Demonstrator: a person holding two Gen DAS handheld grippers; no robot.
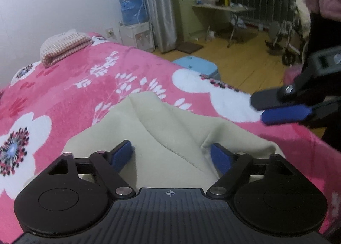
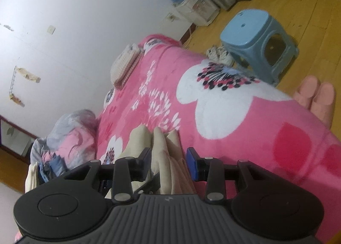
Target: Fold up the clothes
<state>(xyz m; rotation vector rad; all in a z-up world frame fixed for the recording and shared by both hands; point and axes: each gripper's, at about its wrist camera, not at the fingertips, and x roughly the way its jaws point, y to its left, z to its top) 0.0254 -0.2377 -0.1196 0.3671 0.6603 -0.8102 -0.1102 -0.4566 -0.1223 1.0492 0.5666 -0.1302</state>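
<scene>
While the cream cloth (image 1: 170, 137) lies rumpled on the pink bed (image 1: 74, 86), left gripper (image 1: 172, 155) hangs wide over it, gripping nothing, likely to pinch an edge. Right gripper (image 2: 169, 162), half open, straddles bunched folds; grip unclear.

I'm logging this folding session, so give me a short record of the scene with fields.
garment: cream cloth, crumpled, not folded
surface: pink floral blanket
left gripper: open, cloth lying between its fingers, not pinched
right gripper: partly closed; whether it grips cloth is unclear
also on blanket: folded checked towel
floor: blue stool
</scene>
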